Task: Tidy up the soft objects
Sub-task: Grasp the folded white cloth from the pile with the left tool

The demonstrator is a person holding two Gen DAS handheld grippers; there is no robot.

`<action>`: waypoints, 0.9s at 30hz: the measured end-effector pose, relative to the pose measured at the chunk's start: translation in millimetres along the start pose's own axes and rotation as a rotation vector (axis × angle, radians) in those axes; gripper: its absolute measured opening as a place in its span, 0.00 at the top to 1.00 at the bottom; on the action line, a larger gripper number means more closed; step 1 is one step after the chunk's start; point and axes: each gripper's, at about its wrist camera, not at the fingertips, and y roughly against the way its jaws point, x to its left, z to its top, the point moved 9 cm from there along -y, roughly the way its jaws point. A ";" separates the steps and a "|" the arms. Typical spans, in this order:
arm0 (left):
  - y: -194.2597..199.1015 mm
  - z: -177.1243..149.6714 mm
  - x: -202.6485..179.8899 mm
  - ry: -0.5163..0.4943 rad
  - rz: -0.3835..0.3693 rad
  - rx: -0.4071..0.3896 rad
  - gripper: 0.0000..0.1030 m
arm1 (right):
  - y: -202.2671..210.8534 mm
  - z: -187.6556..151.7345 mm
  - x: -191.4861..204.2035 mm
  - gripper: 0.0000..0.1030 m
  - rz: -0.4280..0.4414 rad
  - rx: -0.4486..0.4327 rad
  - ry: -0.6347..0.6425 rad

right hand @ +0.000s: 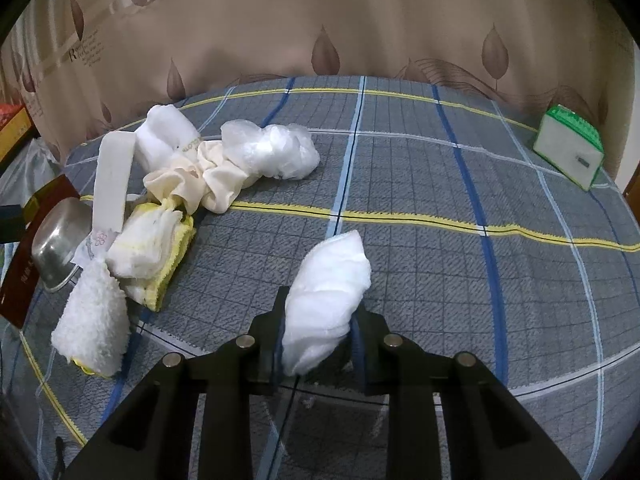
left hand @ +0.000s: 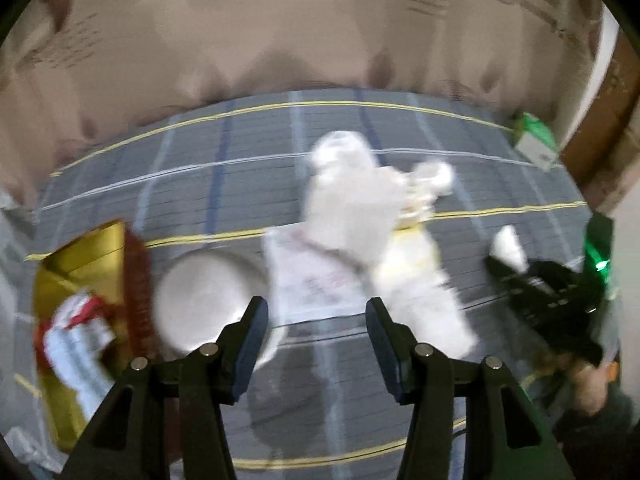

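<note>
Plaid bedspread [right hand: 420, 184], gold box [left hand: 80, 248] holding cloths [left hand: 76, 332]

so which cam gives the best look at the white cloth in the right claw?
Right wrist: the white cloth is sharp and centred, pinched in the right claw. The left wrist view is motion-blurred and shows only a white tip poking from the right claw at frame edge.

Soft, even indoor light, fairly dim. The left wrist view is smeared by motion blur, the pile of white cloths [left hand: 360, 208] indistinct. The right wrist view is sharp, with faint shadows beneath the gripper [right hand: 320, 332]. Fisheye bending and dark corners in both.
</note>
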 end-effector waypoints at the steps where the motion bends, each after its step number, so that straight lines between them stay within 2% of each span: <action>1: -3.6 6.2 -11.9 -0.011 -0.022 -0.004 0.49 | 0.0 0.0 0.1 0.76 0.000 0.000 0.000; 4: -16.6 20.6 -37.1 -0.025 -0.061 0.011 0.46 | -0.6 0.4 0.6 0.76 -0.001 0.001 0.002; 6: -24.3 27.9 -47.6 -0.037 -0.046 0.021 0.46 | -0.8 0.6 1.4 0.75 0.003 0.002 0.004; 11: -40.4 55.6 -63.4 -0.069 0.090 -0.031 0.41 | -1.2 0.6 1.2 0.73 0.025 0.001 -0.008; 15: -57.8 68.2 -57.7 -0.012 0.201 -0.014 0.40 | -1.9 0.8 0.5 0.72 0.042 0.001 -0.018; 19: -67.8 77.6 -48.4 0.029 0.334 -0.043 0.40 | -1.8 1.3 0.1 0.72 0.055 0.000 -0.025; 23: -78.9 70.2 -38.3 0.089 0.332 0.007 0.40 | -2.0 1.4 -1.1 0.72 0.074 -0.003 -0.041; 25: -76.5 65.6 -33.4 0.111 0.302 0.005 0.41 | -2.2 1.3 -1.2 0.72 0.082 -0.004 -0.047; 26: -74.4 63.0 -31.2 0.123 0.291 0.009 0.53 | -2.3 1.4 -1.4 0.72 0.085 -0.004 -0.050; 27: -72.7 60.3 -29.2 0.129 0.276 0.017 0.59 | -2.4 1.2 -1.3 0.72 0.085 -0.004 -0.050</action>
